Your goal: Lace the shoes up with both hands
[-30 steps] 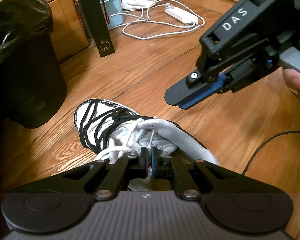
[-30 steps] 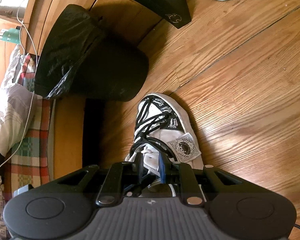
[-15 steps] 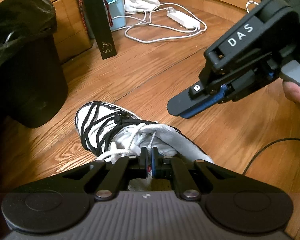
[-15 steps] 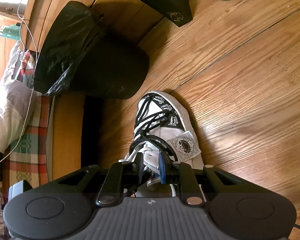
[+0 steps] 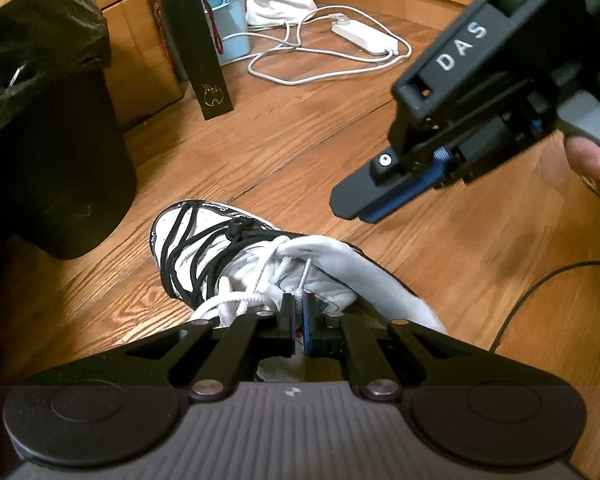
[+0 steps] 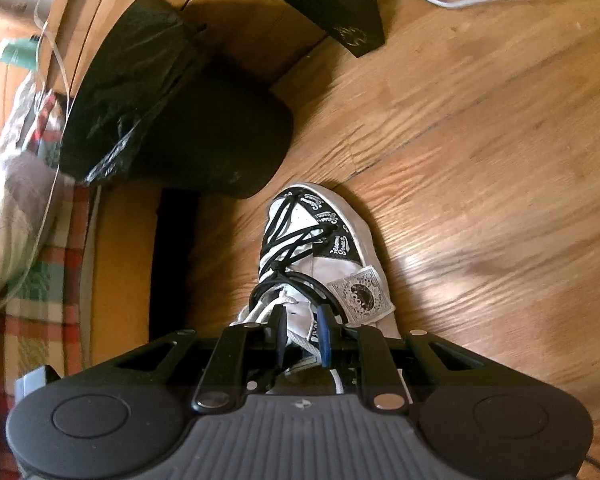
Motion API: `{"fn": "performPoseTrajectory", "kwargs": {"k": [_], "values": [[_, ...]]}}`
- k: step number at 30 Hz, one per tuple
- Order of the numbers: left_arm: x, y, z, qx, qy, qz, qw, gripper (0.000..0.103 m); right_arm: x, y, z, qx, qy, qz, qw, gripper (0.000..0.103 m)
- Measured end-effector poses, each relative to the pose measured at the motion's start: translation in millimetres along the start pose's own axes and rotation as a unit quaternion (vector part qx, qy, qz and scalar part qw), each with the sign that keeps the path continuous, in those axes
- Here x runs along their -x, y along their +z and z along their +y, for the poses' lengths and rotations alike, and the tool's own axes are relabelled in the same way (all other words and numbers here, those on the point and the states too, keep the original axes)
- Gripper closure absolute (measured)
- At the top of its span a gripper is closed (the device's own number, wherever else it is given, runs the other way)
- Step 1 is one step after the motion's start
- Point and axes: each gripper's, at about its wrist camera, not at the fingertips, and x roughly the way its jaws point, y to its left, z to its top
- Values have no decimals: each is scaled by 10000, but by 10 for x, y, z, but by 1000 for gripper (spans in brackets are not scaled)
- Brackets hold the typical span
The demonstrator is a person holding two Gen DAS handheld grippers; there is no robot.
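Your left claw (image 5: 299,309) pinches the white lace (image 5: 260,276) at lower centre, right claw (image 5: 364,210) part-open, empty — shoe (image 5: 204,248) half-laced, upper eyelets remain.

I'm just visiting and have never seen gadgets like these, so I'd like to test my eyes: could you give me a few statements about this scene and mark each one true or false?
1. The shoe stands on a wooden floor. True.
2. The left gripper has its fingers spread wide. False: they are pinched together on the tip of a white lace.
3. The right gripper hovers above the floor, apart from the shoe. True.
4. The shoe carries only white laces. False: black laces cross its front part.
5. A black bin stands near the toe. True.
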Motion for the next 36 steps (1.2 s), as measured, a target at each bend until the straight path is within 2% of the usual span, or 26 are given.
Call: {"fn": "performPoseTrajectory", "kwargs": {"k": [3,8,13,17,19,23,25,32,36], "values": [[36,2,-2,17,-21,-31,10000,99,-30,-38,156,701,-354,94,9969,83],[70,25,42,164,-22,-96,9998,99,-85,-134,331,1495,-614,177,9867,78],[67,23,77,296,-96,-123,9994,99,-173,-257,505,2364,-1015,198,9661,75],[55,31,58,246,-124,-157,9995,99,-304,-356,557,2769,-1204,245,9530,75],[35,27,59,245,-142,-155,9995,99,-310,-340,519,2617,-1238,196,9570,82],[53,46,57,227,-166,-262,9993,99,-250,-197,305,1570,-882,170,9835,81],[51,60,41,183,-170,-309,9992,99,-223,-161,209,1183,-722,154,9902,81],[36,89,-8,66,-185,-397,9990,99,-152,-125,206,1002,-545,218,9932,76],[11,116,12,104,-192,-428,9988,98,-32,-68,156,622,-247,-102,9977,76]]}}
